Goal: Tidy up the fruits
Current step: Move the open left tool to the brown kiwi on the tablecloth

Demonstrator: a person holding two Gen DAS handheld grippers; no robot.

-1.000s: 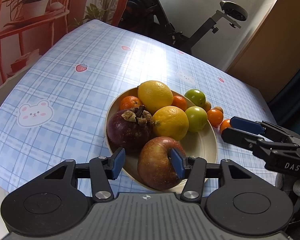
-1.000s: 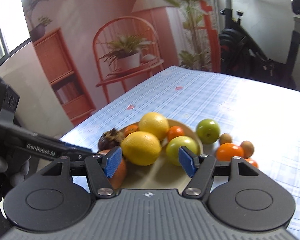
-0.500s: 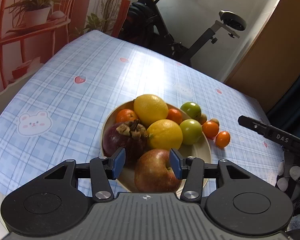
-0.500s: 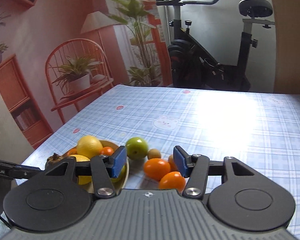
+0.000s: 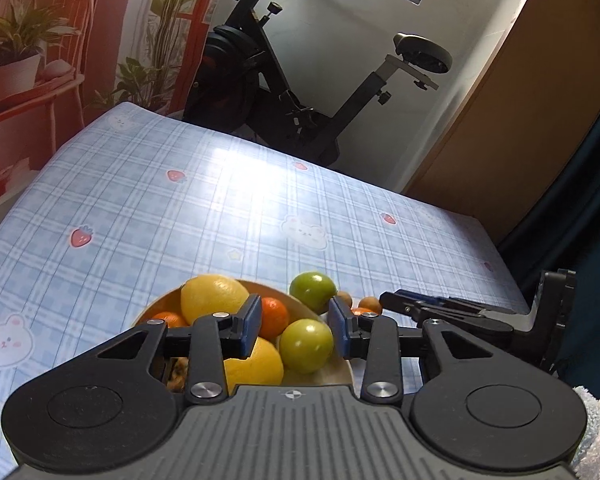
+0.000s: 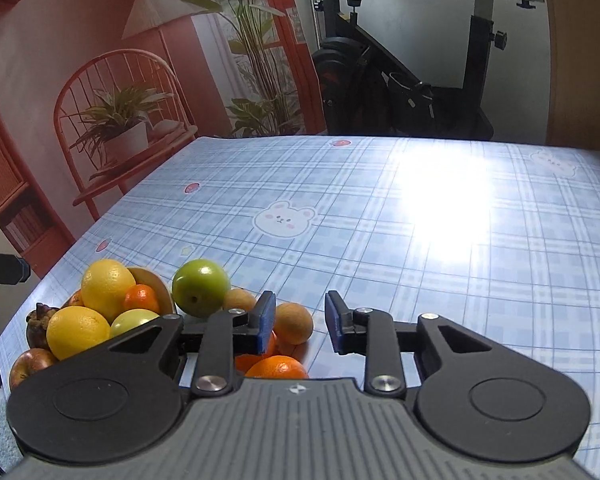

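worktop (image 6: 420, 240): covered by a blue plaid cloth with bear and strawberry prints
bowl (image 5: 300, 309): tan, near the front edge of the worktop, heaped with fruit
fruit in bowl: 2 lemons (image 6: 107, 288), small orange (image 6: 141, 298), green fruit (image 5: 306, 345), mangosteen (image 6: 38, 322), red apple (image 6: 30, 364)
fruit outside the bowl: green apple (image 6: 200, 287) on the cloth just beside the rim; 2 small brown fruits (image 6: 294, 322) and oranges (image 6: 278, 367) close by on the cloth
left hand-held gripper (image 5: 294, 325): above the bowl, jaws narrow and closing; green fruit sat in the gap further on, pads not pressing it, nothing held
right hand-held gripper (image 6: 300, 322): low over the loose fruit on the cloth, jaws narrow and closing; a brown fruit and an orange showed in the gap near the left pad, no grip visible
background: exercise bike (image 5: 300, 92) behind the worktop
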